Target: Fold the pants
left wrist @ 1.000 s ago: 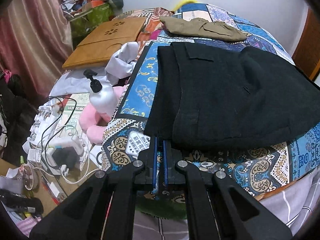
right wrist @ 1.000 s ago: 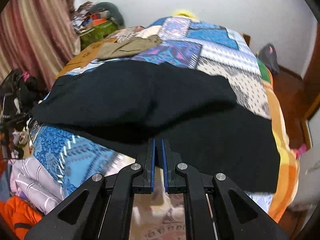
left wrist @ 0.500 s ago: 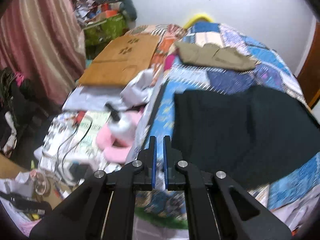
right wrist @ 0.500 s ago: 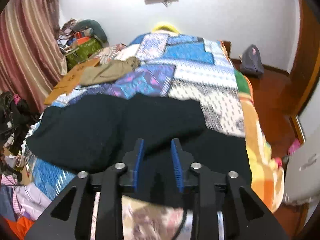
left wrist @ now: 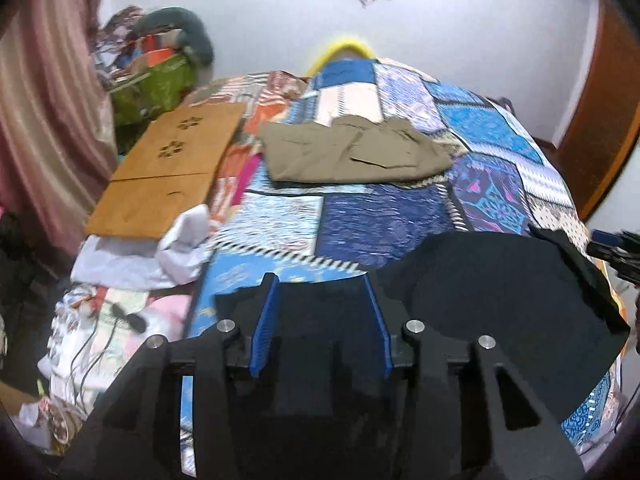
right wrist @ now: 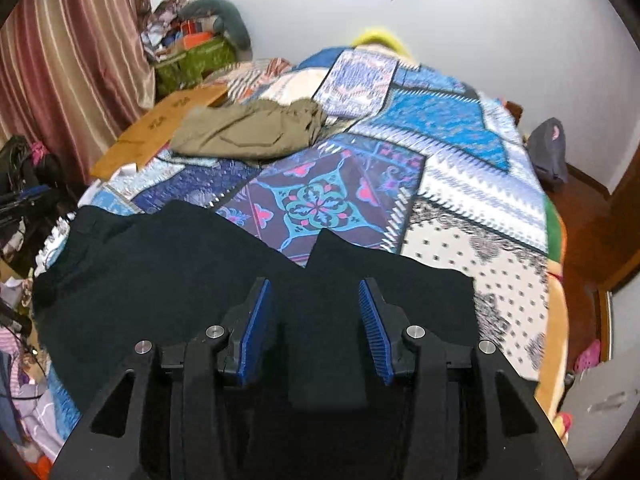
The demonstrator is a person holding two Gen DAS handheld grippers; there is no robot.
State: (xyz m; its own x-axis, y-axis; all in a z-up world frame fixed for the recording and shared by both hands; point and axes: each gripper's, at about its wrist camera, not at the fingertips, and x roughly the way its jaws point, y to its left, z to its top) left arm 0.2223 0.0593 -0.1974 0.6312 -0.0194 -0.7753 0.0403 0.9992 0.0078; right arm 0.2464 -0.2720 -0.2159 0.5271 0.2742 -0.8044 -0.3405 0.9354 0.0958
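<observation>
The left gripper [left wrist: 324,292] hangs with its jaws spread over the black pants [left wrist: 492,292]. Folded khaki pants [left wrist: 352,156] lie farther up the patchwork bedspread [left wrist: 384,220].

Both jaws spring wide now, left gripper [left wrist: 322,312] and right gripper [right wrist: 314,316] lifted back above the black pants [right wrist: 168,264], no longer pinching its near edge.

We are in a home bedroom. A bed [right wrist: 472,208] with a patchwork quilt [left wrist: 384,216] fills most of what we see, and khaki clothes [left wrist: 352,156] lie on it. Striped curtains [right wrist: 68,64] hang at the left. Beside the bed we find a wooden board [left wrist: 168,172], a green bag [right wrist: 192,60] piled with belongings, and cables [left wrist: 92,344] among clutter. A wooden door [left wrist: 600,120] stands at the right.
</observation>
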